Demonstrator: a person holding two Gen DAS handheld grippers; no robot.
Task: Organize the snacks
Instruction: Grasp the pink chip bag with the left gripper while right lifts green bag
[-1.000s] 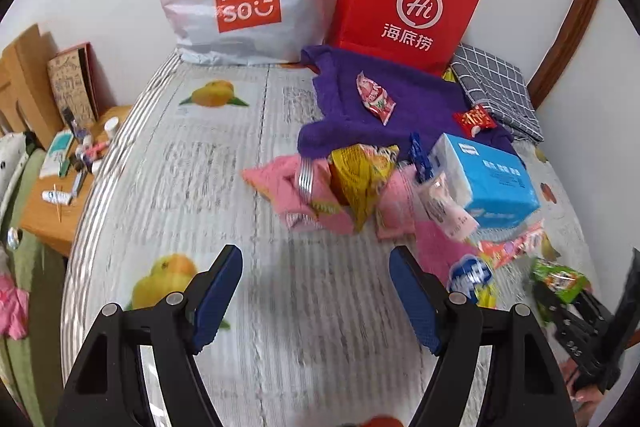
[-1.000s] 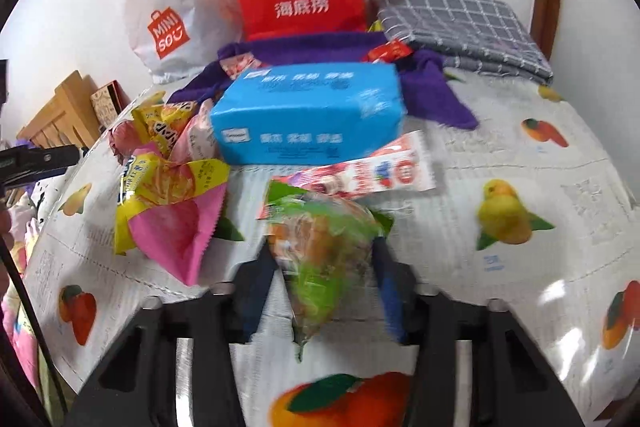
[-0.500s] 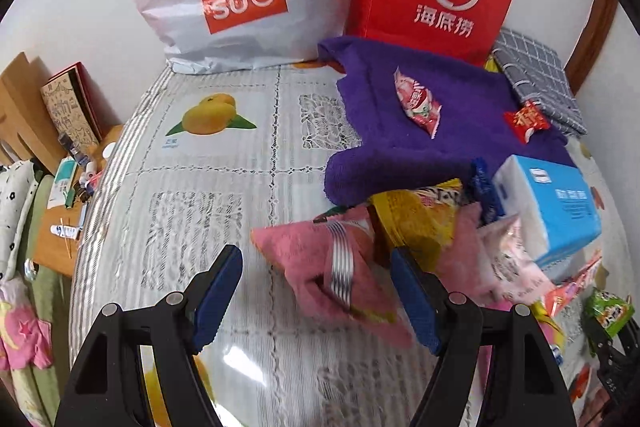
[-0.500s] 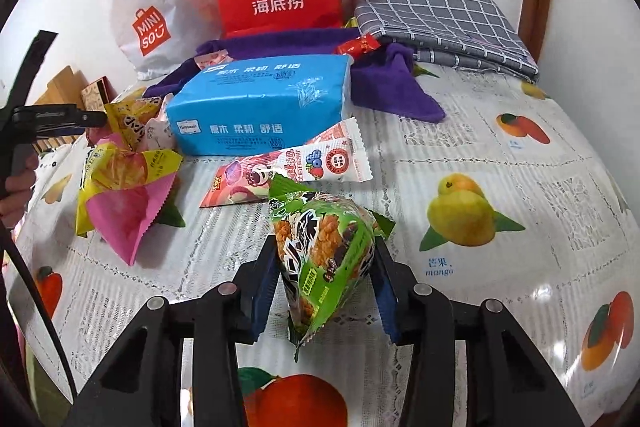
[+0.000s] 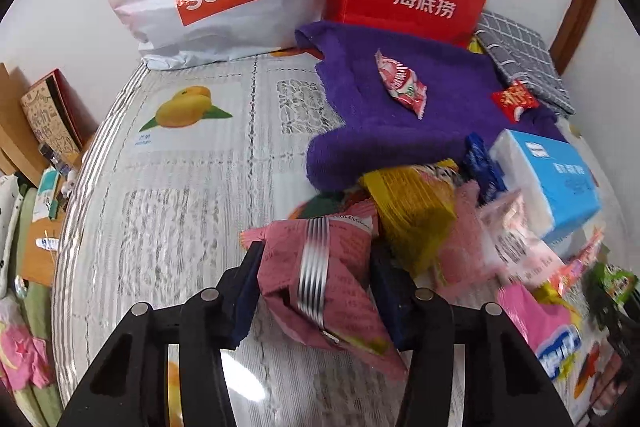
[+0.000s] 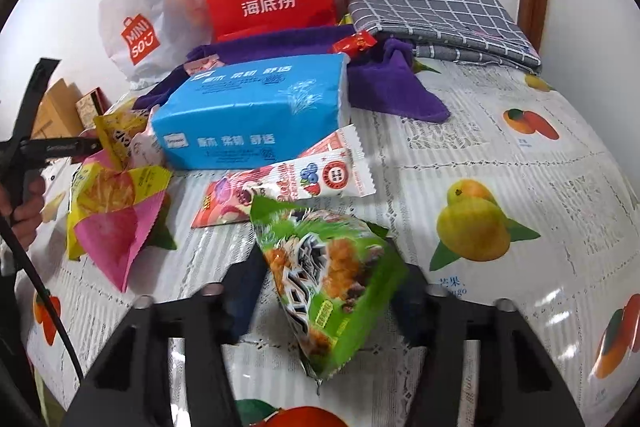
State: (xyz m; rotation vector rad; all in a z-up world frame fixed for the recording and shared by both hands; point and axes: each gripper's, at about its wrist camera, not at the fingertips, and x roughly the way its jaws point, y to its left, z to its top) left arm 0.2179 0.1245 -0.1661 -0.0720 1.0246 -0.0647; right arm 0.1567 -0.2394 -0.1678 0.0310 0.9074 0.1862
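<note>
Left wrist view, left tool just closing, clamps pink snack packet

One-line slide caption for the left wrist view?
Left gripper jaws closing around a pink snack packet beside a purple towel.

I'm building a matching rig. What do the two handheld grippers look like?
Both look alike: the left gripper and right gripper have black angular plastic finger arms with round silver screw heads, ending in dark blue pads. Seen from the right wrist view, the left gripper's body is black, with a thin black cable trailing below.
</note>
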